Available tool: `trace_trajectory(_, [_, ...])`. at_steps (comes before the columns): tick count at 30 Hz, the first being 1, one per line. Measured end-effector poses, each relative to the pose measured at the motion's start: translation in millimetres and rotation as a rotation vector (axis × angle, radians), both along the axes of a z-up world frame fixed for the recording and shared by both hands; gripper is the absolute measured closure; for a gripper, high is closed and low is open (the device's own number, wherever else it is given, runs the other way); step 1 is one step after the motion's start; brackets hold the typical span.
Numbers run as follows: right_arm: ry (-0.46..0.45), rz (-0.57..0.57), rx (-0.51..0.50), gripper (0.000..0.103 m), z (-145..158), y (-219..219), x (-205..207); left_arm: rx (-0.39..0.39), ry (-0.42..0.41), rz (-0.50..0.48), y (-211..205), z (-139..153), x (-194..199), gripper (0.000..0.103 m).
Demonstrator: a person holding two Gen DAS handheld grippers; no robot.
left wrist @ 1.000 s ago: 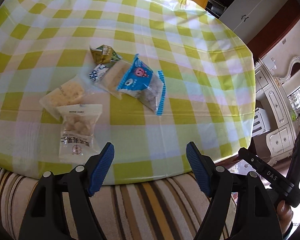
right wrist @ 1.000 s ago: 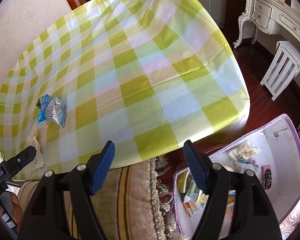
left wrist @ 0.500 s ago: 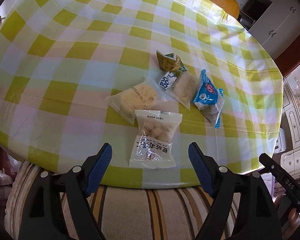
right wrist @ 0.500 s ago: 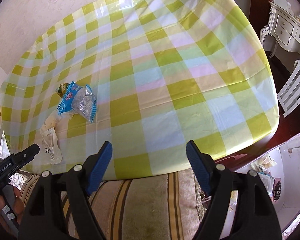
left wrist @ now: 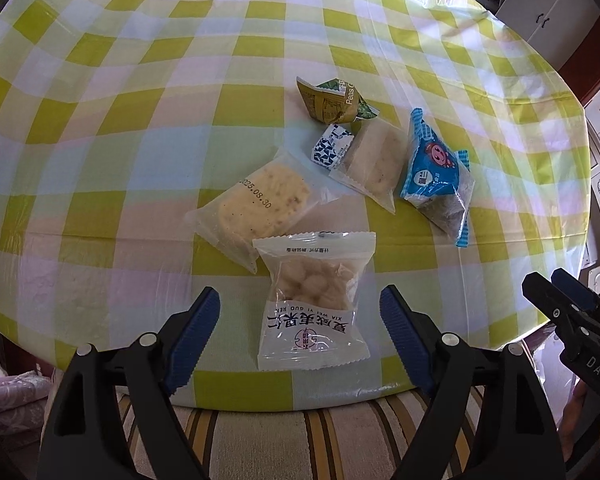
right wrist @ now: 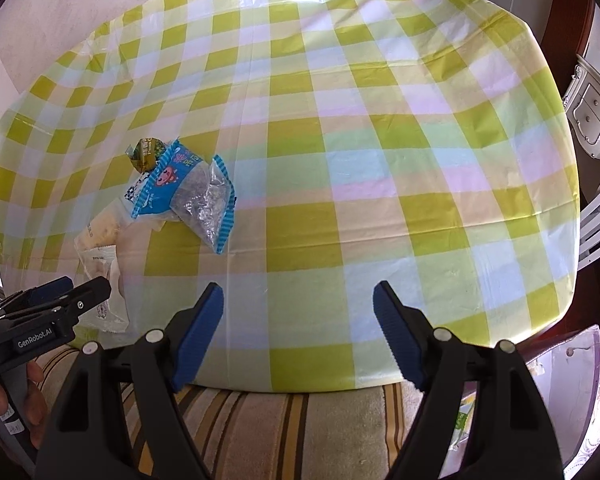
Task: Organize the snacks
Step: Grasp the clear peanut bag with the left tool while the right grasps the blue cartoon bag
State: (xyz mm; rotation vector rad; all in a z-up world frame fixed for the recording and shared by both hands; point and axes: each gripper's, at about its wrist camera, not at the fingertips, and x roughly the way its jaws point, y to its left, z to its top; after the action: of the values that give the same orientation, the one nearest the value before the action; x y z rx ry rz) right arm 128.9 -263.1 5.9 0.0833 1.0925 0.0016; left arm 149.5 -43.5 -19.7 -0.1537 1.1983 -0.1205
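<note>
Left gripper (left wrist: 300, 316): jaws spread wide, nothing between the pads; held low at the near table edge, with the nut packet lying between the two blue fingers (left wrist: 194, 330).
Right gripper (right wrist: 298, 318): jaws spread wide, gripping nothing; held over a bare stretch of cloth at the near edge, to the right of the snacks.
Table (right wrist: 380, 128): round, covered with a yellow-green, white and pale pink checked plastic cloth.
Nut packet (left wrist: 314, 300): clear and white wrapper with printed lettering, nearest the table edge; its top seam overlaps the cracker packet.
Cracker packet (left wrist: 260, 202): clear wrapper stamped 2025.08.30, lying flat just behind the nut packet.
Pale bar packet (left wrist: 374, 158): translucent wrapper, between the cracker packet and the blue packet.
Small blue-and-white packet (left wrist: 332, 147): touching the pale bar packet's left end.
Blue packet (left wrist: 436, 176): cartoon face on the front, clear lower half, rightmost of the group.
Green-gold packet (left wrist: 334, 100): crumpled, farthest from the edge.
Striped cushion (left wrist: 300, 432): under the near edge of the table.
Purple-rimmed box (right wrist: 568, 380): on the floor to the right, some packets inside.
</note>
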Motion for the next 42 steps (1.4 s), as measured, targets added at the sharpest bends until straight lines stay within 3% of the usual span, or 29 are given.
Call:
trace_trajectory(7, [0.011, 0.035, -0.016, 0.026, -5.0, 16.2, 14.3, -0.002, 0.019, -0.022, -2.6, -8.0, 5.6, 0.052])
trace_trajectory(11, [0.023, 0.078, -0.019, 0.025, -8.2, 28.9, 24.6, -0.022, 0.009, -0.018, -0.4, -6.6, 5.8, 0.060])
trace_trajectory(16, [0.018, 0.095, 0.097, 0.024, -8.1, 41.3, 41.8, -0.050, -0.019, -0.020, 1.1, 1.1, 2.2, 0.061])
trace_trajectory(29, [0.021, 0.421, -0.229, 0.022, -24.1, 87.9, 90.9, -0.130, -0.063, 0.035, 24.9, 12.3, -7.8, 0.061])
trace_trajectory(36, [0.045, 0.464, -0.203, 0.023, -32.8, 94.3, 107.3, -0.142, -0.069, 0.043, 29.1, 12.8, -7.4, 0.061])
trace_trajectory(37, [0.050, 0.462, -0.191, 0.026, -34.3, 94.1, 107.5, -0.141, -0.070, 0.042, 28.8, 13.0, -7.4, 0.061])
trace_trajectory(38, [0.065, 0.455, -0.177, 0.046, -36.4, 93.3, 107.8, -0.141, -0.071, 0.041, 29.0, 13.1, -7.5, 0.061])
trace_trajectory(42, [0.049, 0.409, -0.145, 0.053, -33.7, 86.5, 102.0, -0.136, -0.076, 0.035, 27.2, 14.5, -8.7, 0.061])
